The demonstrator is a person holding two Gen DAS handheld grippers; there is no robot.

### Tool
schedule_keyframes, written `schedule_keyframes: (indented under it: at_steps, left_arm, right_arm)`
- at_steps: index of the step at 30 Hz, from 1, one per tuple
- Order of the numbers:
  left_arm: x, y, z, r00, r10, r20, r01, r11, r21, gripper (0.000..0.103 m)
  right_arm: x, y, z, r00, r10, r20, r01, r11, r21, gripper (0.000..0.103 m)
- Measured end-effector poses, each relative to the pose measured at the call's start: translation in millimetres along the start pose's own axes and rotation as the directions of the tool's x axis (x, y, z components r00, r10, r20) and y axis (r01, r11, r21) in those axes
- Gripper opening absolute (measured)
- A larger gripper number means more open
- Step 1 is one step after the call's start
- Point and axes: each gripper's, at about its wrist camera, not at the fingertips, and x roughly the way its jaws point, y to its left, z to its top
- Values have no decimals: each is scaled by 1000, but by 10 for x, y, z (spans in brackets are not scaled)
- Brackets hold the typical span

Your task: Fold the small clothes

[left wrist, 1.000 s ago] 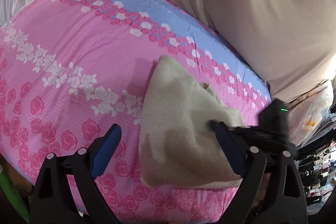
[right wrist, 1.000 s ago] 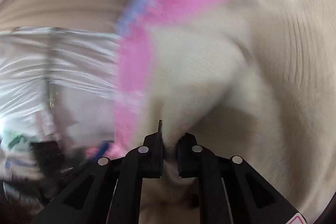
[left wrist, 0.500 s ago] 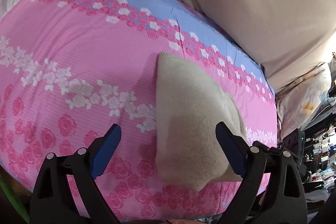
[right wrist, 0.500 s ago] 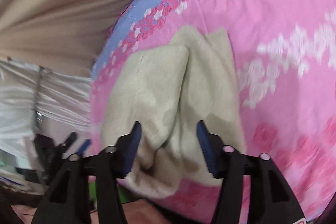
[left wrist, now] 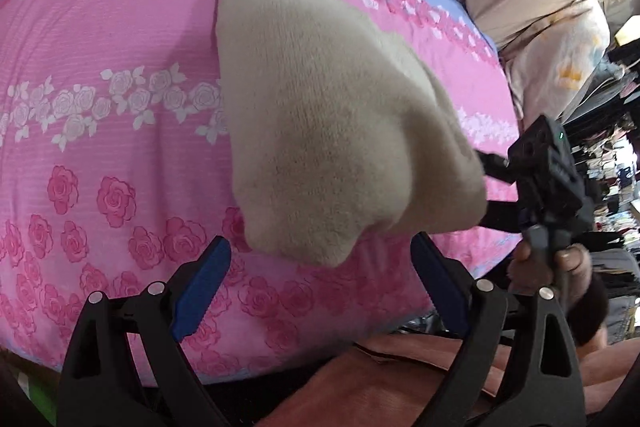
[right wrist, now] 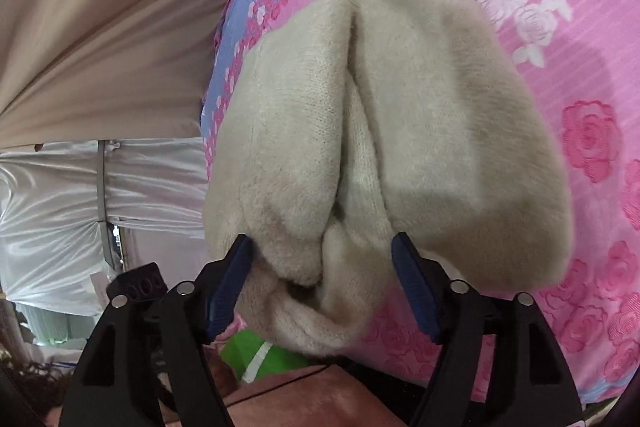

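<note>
A folded cream fleece garment [left wrist: 332, 131] lies on the pink rose-print bedsheet [left wrist: 100, 67]. In the right wrist view the garment [right wrist: 380, 115] shows two thick folded layers with a crease down the middle. My left gripper [left wrist: 320, 287] is open and empty, just short of the garment's near edge. My right gripper [right wrist: 324, 279] is open, its blue pads on either side of the garment's near end without pinching it. The right gripper body [left wrist: 548, 175] shows at the garment's right edge in the left wrist view.
A beige curtain [right wrist: 120, 27] hangs behind the bed. White plastic sheeting [right wrist: 60, 207] is at the left. A brown cushion [left wrist: 380, 387] lies below the bed's front edge. A green object [right wrist: 256, 351] sits under the garment's end. Cluttered shelves [left wrist: 608, 155] stand at the right.
My right gripper let go of the garment, opened and drew back. The garment now lies folded on the sheet. My left gripper moved closer to the garment, still open.
</note>
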Motion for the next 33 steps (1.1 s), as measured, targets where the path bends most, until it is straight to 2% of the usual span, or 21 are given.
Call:
schedule_keyframes:
  at_steps: [1, 2, 4, 5, 6, 7, 9, 10, 12, 13, 15, 16, 17, 18, 19, 20, 23, 25, 30, 32, 33]
  left_arm:
    - [54, -42, -23, 1000, 25, 0, -25, 999, 38, 85]
    - [90, -89, -50, 998, 59, 12, -60, 995, 85, 81]
    - [157, -199, -113, 988, 143, 50, -150, 970, 193, 61]
    - [173, -214, -120, 982, 178, 62, -187, 960, 209, 51]
    - [173, -181, -89, 978, 200, 64, -209, 960, 188, 29]
    - [133, -114, -54, 978, 198, 66, -206, 968, 144, 20]
    - [-50, 41, 12, 985, 122, 118, -125, 992, 15, 17]
    - [-107, 65, 25, 983, 121, 141, -120, 993, -11, 17]
    - [-84, 18, 3, 969, 195, 155, -200, 980, 16, 19]
    - [2, 3, -29, 964, 229, 135, -236, 971, 37, 21]
    - [225, 8, -126, 953, 293, 79, -296, 954, 37, 22]
    - [262, 14, -172, 951, 302, 72, -304, 952, 29, 28]
    - [289, 8, -215, 949, 306, 76, -308, 951, 19, 36]
    - [295, -8, -264, 947, 310, 88, -311, 950, 4, 55]
    - [284, -23, -295, 944, 313, 105, -314, 949, -9, 70]
    - [269, -47, -316, 940, 316, 130, -316, 949, -18, 75]
    - [258, -165, -339, 910, 353, 217, -361, 932, -1, 83]
    - [312, -186, -306, 879, 400, 261, -416, 909, 7, 83]
    - [332, -137, -226, 878, 377, 295, -392, 920, -11, 82]
    - [349, -95, -215, 886, 365, 284, -378, 926, -12, 78]
    - [346, -45, -193, 893, 354, 278, -364, 931, -16, 72]
  right_arm:
    - [58, 35, 47, 1000, 4, -5, -4, 1000, -30, 59]
    - [128, 156, 75, 1000, -2, -7, 1, 996, -85, 31]
    - [187, 539, 110, 1000, -29, 2, 28, 975, -220, 6]
    - [158, 708, 120, 1000, -16, 20, 21, 966, -257, 4]
    - [14, 948, 124, 998, 5, 61, 14, 949, -315, 4]
    - [-136, 1055, 124, 995, 13, 94, 21, 937, -349, 4]
    - [-492, 1250, 100, 986, 11, 164, 58, 910, -409, 2]
    - [-612, 1267, 85, 980, -20, 196, 104, 896, -431, 0]
    - [-708, 1130, 118, 943, -199, 267, 304, 842, -446, 0]
    - [-669, 935, 182, 932, -270, 240, 350, 842, -411, 6]
    - [-567, 593, 269, 941, -295, 169, 333, 900, -282, 11]
    - [-501, 519, 283, 952, -271, 141, 299, 921, -249, 11]
    - [-455, 457, 312, 964, -237, 120, 259, 939, -227, 20]
    - [-364, 427, 348, 974, -204, 102, 222, 953, -205, 35]
    - [-253, 417, 397, 980, -182, 86, 195, 963, -186, 68]
    - [-183, 415, 433, 983, -166, 77, 178, 968, -180, 74]
    - [151, 399, 608, 987, -158, -11, 155, 975, -162, 74]
    - [385, 448, 684, 986, -152, -63, 142, 979, -143, 74]
    - [716, 692, 723, 965, -239, -110, 205, 945, -255, 66]
    - [767, 788, 691, 959, -261, -112, 216, 926, -311, 13]
    - [808, 910, 652, 956, -276, -100, 226, 909, -351, 13]
